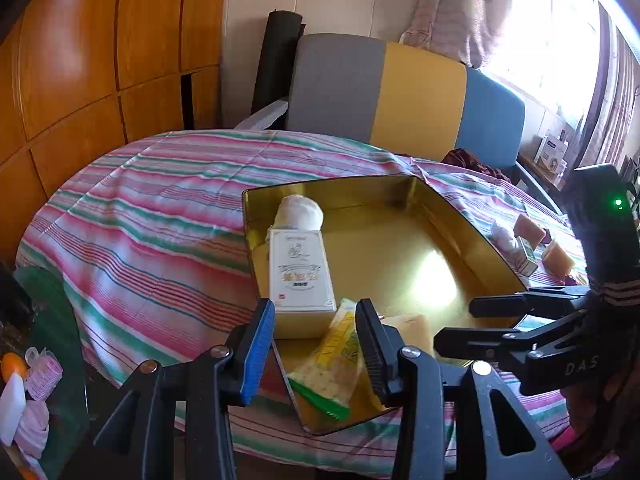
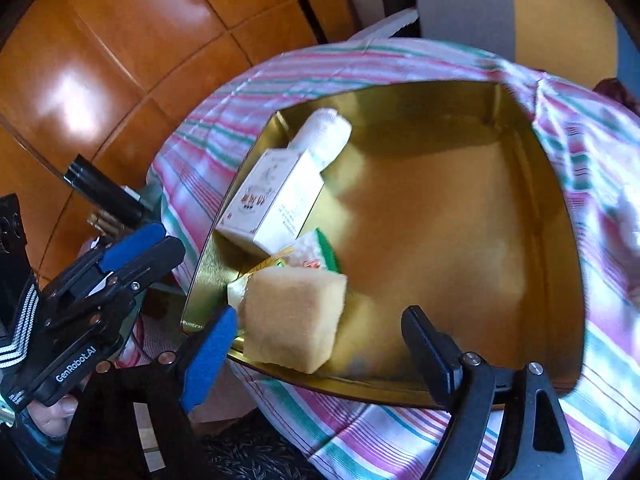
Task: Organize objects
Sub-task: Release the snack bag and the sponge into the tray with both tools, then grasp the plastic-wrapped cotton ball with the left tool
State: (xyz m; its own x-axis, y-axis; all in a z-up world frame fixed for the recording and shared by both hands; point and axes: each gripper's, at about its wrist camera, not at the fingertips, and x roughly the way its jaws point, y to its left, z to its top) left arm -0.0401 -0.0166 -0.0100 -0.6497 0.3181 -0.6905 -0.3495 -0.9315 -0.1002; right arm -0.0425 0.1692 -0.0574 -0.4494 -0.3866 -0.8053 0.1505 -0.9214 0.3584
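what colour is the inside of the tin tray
Shiny gold; the tin tray shows best in the right wrist view.

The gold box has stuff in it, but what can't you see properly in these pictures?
- Yellow snack packet: left wrist view, partly behind the left gripper's fingers; right wrist view, mostly under the sponge block.
- White box lettering: too small to read.
- Things on the cloth past the gold box: left wrist view, small, partly behind the right gripper.
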